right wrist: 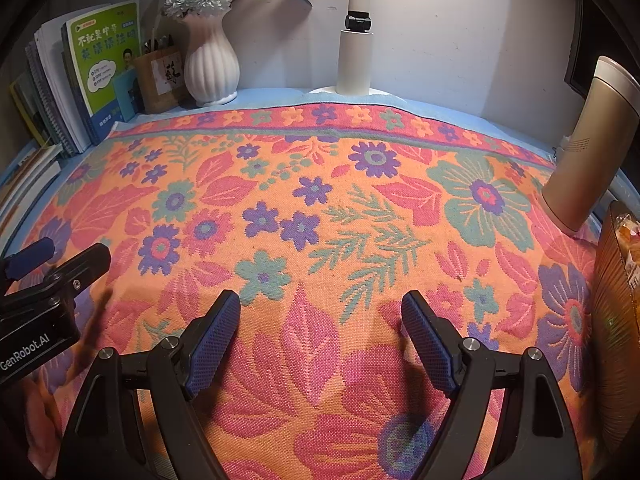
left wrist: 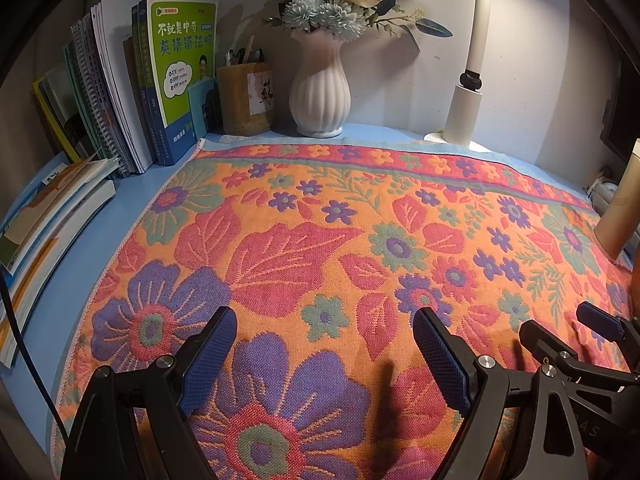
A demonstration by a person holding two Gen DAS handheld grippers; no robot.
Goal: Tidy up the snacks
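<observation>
Snacks in an amber container (right wrist: 618, 300) sit right of both grippers' spread, empty fingers (right wrist: 216, 338).

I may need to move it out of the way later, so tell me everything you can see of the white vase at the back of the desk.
The white vase is glossy, ceramic-looking, with vertical ribs, a bulbous belly, a narrow neck and a flared wavy lip. It stands upright on a low round foot at the back, near the wall, just beyond the floral cloth. It holds a bouquet of blue and cream flowers, probably artificial. A brown pen holder stands close on its left; contact cannot be told.
</observation>
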